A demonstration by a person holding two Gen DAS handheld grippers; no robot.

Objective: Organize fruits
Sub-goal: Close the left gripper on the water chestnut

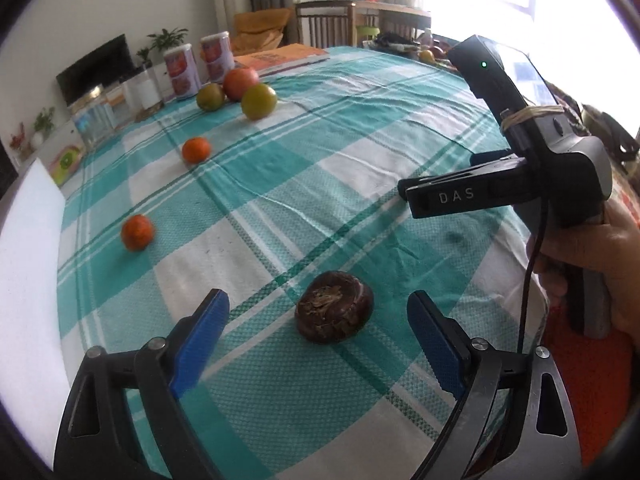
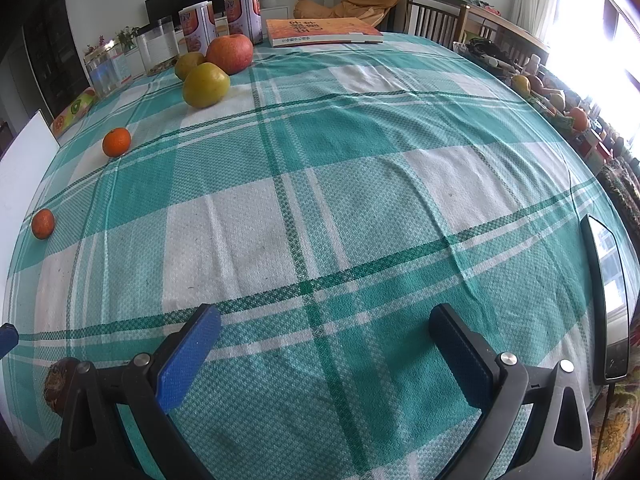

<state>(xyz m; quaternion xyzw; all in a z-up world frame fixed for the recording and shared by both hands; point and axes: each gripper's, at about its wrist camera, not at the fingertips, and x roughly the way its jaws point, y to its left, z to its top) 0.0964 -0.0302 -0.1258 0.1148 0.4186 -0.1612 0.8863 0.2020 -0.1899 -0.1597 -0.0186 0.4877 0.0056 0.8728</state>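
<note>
Hovering left gripper (image 1: pixel 318 334), jaws wide, nothing held; dark brown fruit (image 1: pixel 334 307) lies between fingertips, slightly ahead. Right gripper (image 2: pixel 324 344) also wide, empty, farther away.

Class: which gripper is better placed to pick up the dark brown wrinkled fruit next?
Left. The left gripper has open jaws flanking the dark brown wrinkled fruit. The right gripper faces bare teal checked tablecloth.
</note>
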